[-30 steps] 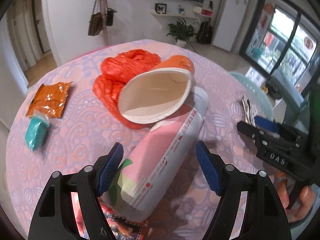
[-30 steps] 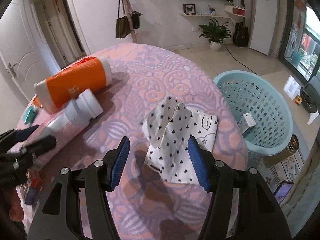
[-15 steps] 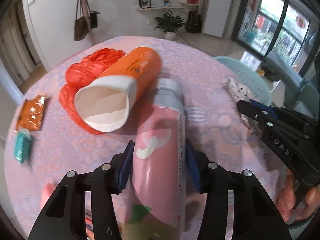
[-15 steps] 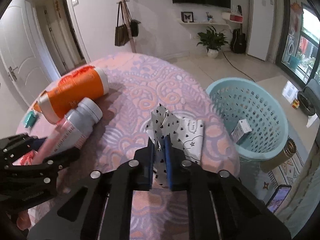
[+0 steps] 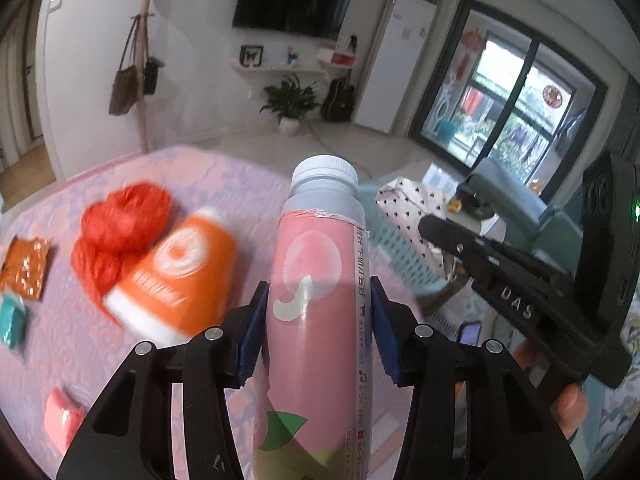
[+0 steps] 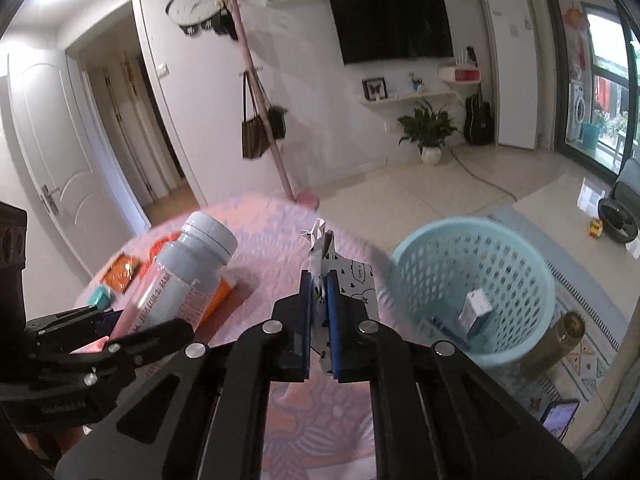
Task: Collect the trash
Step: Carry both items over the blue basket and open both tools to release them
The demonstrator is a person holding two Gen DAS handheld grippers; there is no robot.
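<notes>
Jaws of your left gripper (image 5: 318, 330) pinch the pink bottle (image 5: 320, 312) at mid-body so it cannot tip. Your right gripper (image 6: 319, 312) is pressed on the dotted paper (image 6: 352, 280), both lifted clear for the basket (image 6: 472, 280).

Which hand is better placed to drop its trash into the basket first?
Right. The right gripper, pinching the spotted paper, is next to the blue basket; the left gripper with the pink bottle sits farther away.

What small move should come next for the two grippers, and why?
Probably carry both toward the light blue basket on the floor beside the table. The left gripper is shut on the pink bottle, and the right gripper is shut on the heart-print paper. Both items are off the tablecloth, and the basket already holds a small box.
</notes>
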